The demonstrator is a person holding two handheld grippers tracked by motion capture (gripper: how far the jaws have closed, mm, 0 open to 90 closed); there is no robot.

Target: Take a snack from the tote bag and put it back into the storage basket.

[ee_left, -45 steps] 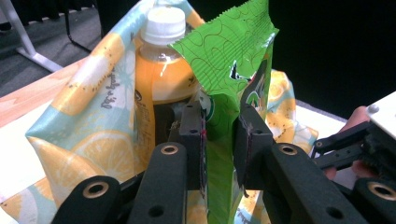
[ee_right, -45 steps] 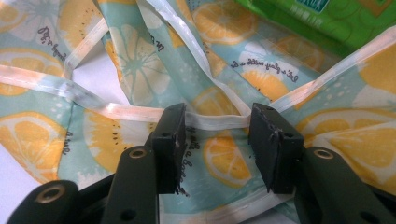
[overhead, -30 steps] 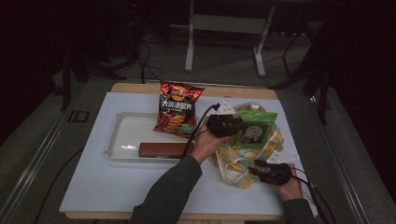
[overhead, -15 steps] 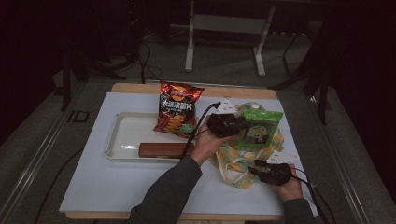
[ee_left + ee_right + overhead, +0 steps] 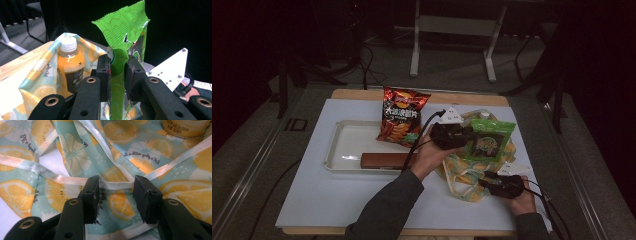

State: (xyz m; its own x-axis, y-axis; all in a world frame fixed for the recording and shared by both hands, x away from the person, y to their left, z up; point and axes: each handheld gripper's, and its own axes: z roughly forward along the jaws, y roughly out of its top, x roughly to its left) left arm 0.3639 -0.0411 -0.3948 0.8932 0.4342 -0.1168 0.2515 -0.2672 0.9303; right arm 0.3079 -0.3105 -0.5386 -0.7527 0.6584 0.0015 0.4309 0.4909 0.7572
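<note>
the white bench (image 5: pixel 327 200) is cut off at my edge. the lemon-print bag (image 5: pixel 464 172) lies on it, its inside mostly hidden; a bottle (image 5: pixel 68 66) stands inside. my left hand-held gripper (image 5: pixel 117 72) pinches the green packet (image 5: pixel 488 140) above the bag. my right hand-held gripper (image 5: pixel 116 195) is spread around the bag's handle (image 5: pixel 113 185).

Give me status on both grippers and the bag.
Left gripper shut on green pouch, above lemon bag. Right gripper open at bag hem. Bottle already inside.
</note>
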